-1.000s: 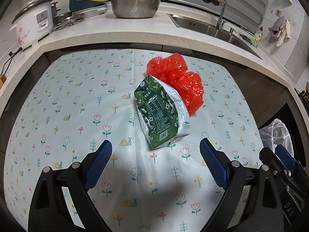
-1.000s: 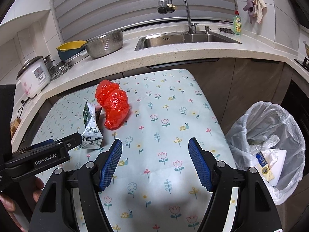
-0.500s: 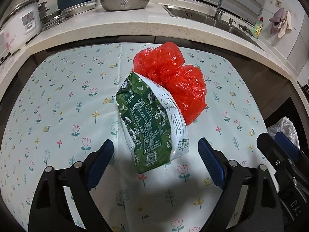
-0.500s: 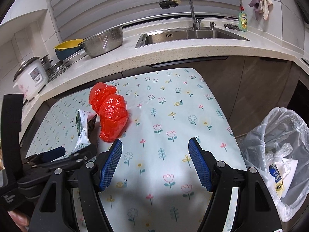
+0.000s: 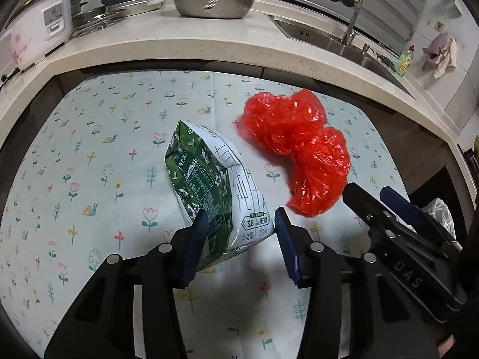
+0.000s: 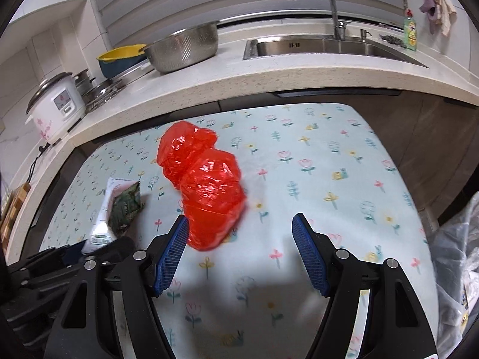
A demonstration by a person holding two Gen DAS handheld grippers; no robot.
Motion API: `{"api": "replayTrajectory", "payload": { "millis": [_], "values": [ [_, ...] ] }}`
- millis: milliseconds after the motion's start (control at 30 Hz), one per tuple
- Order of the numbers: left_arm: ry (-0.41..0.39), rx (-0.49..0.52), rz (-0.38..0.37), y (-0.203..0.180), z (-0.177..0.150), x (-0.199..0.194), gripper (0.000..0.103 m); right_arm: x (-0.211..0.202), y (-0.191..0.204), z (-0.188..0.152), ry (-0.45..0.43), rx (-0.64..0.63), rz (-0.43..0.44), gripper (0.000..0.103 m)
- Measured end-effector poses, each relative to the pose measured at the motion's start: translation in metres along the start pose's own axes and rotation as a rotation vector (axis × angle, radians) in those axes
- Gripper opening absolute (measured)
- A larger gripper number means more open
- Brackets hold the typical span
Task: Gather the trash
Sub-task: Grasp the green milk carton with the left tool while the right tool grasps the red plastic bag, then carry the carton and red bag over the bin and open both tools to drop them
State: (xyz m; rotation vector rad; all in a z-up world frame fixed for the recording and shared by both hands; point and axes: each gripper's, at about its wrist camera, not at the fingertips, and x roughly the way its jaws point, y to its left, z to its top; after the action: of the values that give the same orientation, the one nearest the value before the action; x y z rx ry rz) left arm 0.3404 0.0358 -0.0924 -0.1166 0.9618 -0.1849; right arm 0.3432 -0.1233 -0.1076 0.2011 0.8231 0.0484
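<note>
**Left tool closed in on the carton; right tool advanced on the red bag**

The left tool (image 5: pixel 239 224) had moved forward since a second before, when the milk carton (image 5: pixel 209 185) lay well ahead of its tips. Its blue pads now sat on either side of the carton's near end, much narrower than before: the left pad (image 5: pixel 196 239) touched the green face, while whether the right pad met the white face could not be told. The carton itself lay on its side on the flowered cloth of the bench (image 5: pixel 89 149), its printed bottom toward the camera.

The red plastic bag (image 6: pixel 206 185), crumpled into two lumps, rested on the cloth just to the right of the carton (image 6: pixel 119 206). Earlier it had been far in front of the right tool (image 6: pixel 239 233); now that tool had come up close, its jaws as wide apart as before and holding nothing, the left pad (image 6: pixel 172 254) just beside the bag's near end. The bag lay nearer that pad than the other.

At the right edge of the right wrist view, the clear-lined trash bin (image 6: pixel 458 254) showed only in part, where before its whole mouth was visible.
</note>
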Motion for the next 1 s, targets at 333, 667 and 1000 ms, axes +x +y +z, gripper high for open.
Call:
{"api": "replayTrajectory", "payload": {
  "millis": [333,667,1000],
  "values": [
    [-0.012,-0.009,0.025,0.018,0.012,0.007,0.044,0.037,0.015,0.008,0.027,0.016,0.023,0.062],
    [-0.031,0.002,0.011,0.011,0.012,-0.009,0.043,0.007,0.012,0.005,-0.004,0.039,0.037,0.035],
    [-0.081,0.063,-0.034,-0.033,0.000,-0.061,0.038,-0.066,-0.004,-0.006,-0.073,0.070,0.024,0.034]
  ]
}}
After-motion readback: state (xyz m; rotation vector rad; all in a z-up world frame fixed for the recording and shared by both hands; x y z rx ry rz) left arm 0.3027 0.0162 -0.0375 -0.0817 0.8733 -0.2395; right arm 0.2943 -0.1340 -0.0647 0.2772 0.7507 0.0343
